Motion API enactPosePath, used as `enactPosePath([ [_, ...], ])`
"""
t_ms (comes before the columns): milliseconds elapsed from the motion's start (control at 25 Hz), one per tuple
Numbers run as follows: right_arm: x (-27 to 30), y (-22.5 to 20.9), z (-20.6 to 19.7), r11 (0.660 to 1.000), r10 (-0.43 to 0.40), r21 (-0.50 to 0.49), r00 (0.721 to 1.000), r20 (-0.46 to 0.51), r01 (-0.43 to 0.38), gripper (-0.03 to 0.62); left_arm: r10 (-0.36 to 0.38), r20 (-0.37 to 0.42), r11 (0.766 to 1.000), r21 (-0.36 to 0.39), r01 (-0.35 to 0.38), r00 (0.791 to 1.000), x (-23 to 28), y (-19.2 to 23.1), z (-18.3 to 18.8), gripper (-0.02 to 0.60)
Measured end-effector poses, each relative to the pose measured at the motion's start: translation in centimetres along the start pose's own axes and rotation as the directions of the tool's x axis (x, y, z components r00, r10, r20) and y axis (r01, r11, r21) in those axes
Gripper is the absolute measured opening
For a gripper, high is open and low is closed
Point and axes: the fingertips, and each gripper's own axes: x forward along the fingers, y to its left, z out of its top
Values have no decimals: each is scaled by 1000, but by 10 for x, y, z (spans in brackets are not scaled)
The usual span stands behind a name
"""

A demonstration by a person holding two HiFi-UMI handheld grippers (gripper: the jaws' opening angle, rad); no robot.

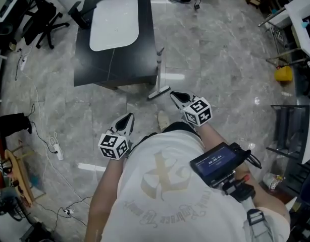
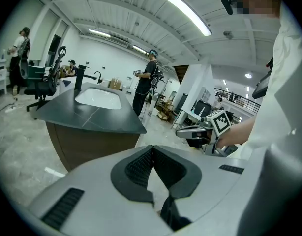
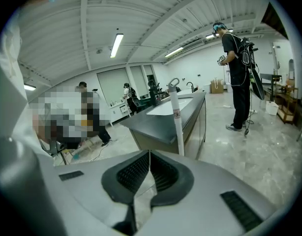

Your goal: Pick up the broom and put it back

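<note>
The broom [image 1: 159, 70] leans against the front right corner of the black counter [image 1: 119, 64], its flat head [image 1: 159, 92] on the floor. In the right gripper view its white handle [image 3: 177, 124] stands straight ahead against the counter edge. My right gripper [image 1: 173, 94] is shut and empty, its tips just right of the broom head. My left gripper [image 1: 128, 116] is shut too, nearer to me and left of the broom, holding nothing. The left gripper view shows its jaws [image 2: 152, 150] closed, with the right gripper [image 2: 193, 131] off to the right.
A white sink [image 1: 114, 21] is set in the counter top. Office chairs [image 1: 44, 19] stand at the far left, and cables with a power strip [image 1: 57, 149] lie on the floor there. Metal racks [image 1: 291, 130] and a yellow object [image 1: 283, 73] line the right side. A person [image 3: 237, 77] stands beyond the counter.
</note>
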Motion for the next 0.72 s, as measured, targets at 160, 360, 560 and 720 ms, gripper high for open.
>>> enactPosePath([
  [160, 16, -28, 23, 998, -48, 36, 998, 33, 47, 20, 43, 7, 999, -22, -43, 999, -2, 15, 5, 12],
  [360, 31, -52, 59, 996, -56, 74, 993, 105, 48, 21, 99, 15, 994, -49, -98, 995, -5, 31, 9, 12],
  [560, 46, -66, 75, 998, -40, 52, 992, 117, 34, 82, 152, 26, 986, -72, -150, 988, -7, 40, 14, 12],
  [720, 65, -70, 81, 999, -6, 37, 994, 105, 2, 156, 189, 29, 978, -91, -186, 981, -9, 51, 18, 12],
])
